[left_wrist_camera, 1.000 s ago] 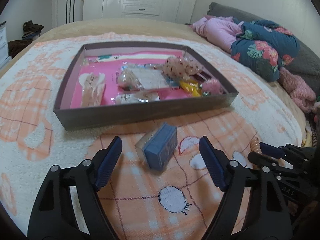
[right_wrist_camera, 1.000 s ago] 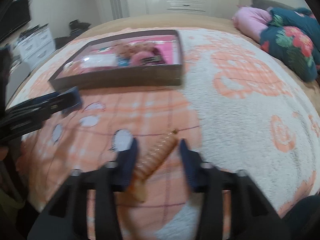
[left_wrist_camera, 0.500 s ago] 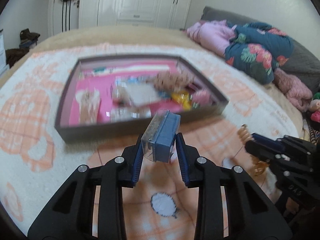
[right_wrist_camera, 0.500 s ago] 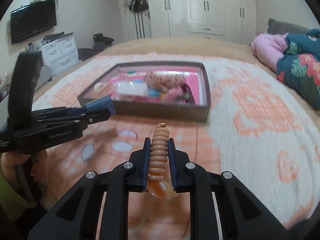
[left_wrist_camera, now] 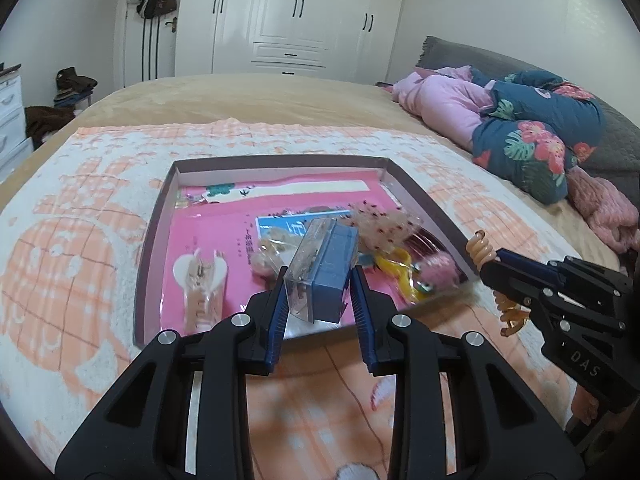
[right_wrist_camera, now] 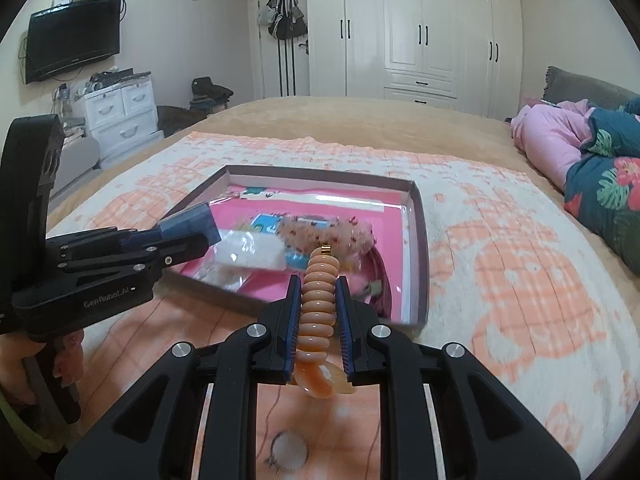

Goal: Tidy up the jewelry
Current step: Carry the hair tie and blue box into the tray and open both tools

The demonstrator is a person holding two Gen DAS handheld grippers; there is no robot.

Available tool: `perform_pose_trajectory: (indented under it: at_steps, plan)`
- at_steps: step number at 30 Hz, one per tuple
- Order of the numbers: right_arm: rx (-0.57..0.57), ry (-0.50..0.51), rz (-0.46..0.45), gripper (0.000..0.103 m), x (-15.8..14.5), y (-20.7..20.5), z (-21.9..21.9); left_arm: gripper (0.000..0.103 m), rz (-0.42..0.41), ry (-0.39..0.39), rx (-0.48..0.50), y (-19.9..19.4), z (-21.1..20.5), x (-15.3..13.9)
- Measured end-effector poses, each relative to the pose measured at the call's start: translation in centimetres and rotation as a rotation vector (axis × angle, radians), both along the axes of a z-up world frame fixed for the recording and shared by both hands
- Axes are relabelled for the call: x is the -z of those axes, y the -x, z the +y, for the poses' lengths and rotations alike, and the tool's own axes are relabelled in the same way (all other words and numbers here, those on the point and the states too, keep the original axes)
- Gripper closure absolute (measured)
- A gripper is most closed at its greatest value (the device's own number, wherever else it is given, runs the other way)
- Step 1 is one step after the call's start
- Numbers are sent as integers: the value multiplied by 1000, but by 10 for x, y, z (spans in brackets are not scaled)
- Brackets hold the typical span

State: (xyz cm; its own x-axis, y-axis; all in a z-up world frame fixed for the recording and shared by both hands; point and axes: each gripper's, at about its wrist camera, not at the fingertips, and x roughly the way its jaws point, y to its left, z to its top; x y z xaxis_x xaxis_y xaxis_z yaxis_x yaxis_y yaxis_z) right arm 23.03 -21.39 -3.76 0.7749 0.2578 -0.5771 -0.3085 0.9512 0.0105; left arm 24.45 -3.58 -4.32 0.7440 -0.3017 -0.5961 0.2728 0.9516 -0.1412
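My left gripper [left_wrist_camera: 320, 280] is shut on a small clear box with a blue insert [left_wrist_camera: 325, 270] and holds it in the air over the near wall of the brown tray [left_wrist_camera: 154, 216]. My right gripper [right_wrist_camera: 318, 296] is shut on a peach spiral hair clip [right_wrist_camera: 318, 308], raised above the blanket just short of the tray's [right_wrist_camera: 420, 248] near right corner. The tray has a pink liner and holds packets, a dotted scrunchie [left_wrist_camera: 384, 224], a yellow clip [left_wrist_camera: 396, 268] and a pink pompom [left_wrist_camera: 438, 272]. The right gripper [left_wrist_camera: 496, 264] shows in the left view, the left gripper [right_wrist_camera: 188, 236] in the right view.
The tray lies on an orange-and-white blanket [right_wrist_camera: 520, 260] on a bed. Pink and floral bedding [left_wrist_camera: 528, 132] is piled at the right. White wardrobes [right_wrist_camera: 420, 28], a drawer unit [right_wrist_camera: 120, 112] and a wall TV [right_wrist_camera: 72, 40] stand beyond the bed.
My left gripper closed on the blue box and lifted it toward the tray. My right gripper closed on the spiral clip and lifted it off the blanket toward the tray.
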Motion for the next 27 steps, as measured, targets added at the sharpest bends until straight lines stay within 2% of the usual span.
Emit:
perform_pose_trajectory:
  at_steps: [10, 22, 27]
  plan:
    - [-12, 17, 3, 86, 0, -48, 13, 82, 30, 9, -52, -24, 13, 10]
    - [-31, -23, 77, 84, 21, -86, 22, 83, 34, 12, -88, -33, 22, 16]
    - [-20, -52, 83, 66, 24, -82, 17, 83, 24, 6, -88, -30, 21, 15]
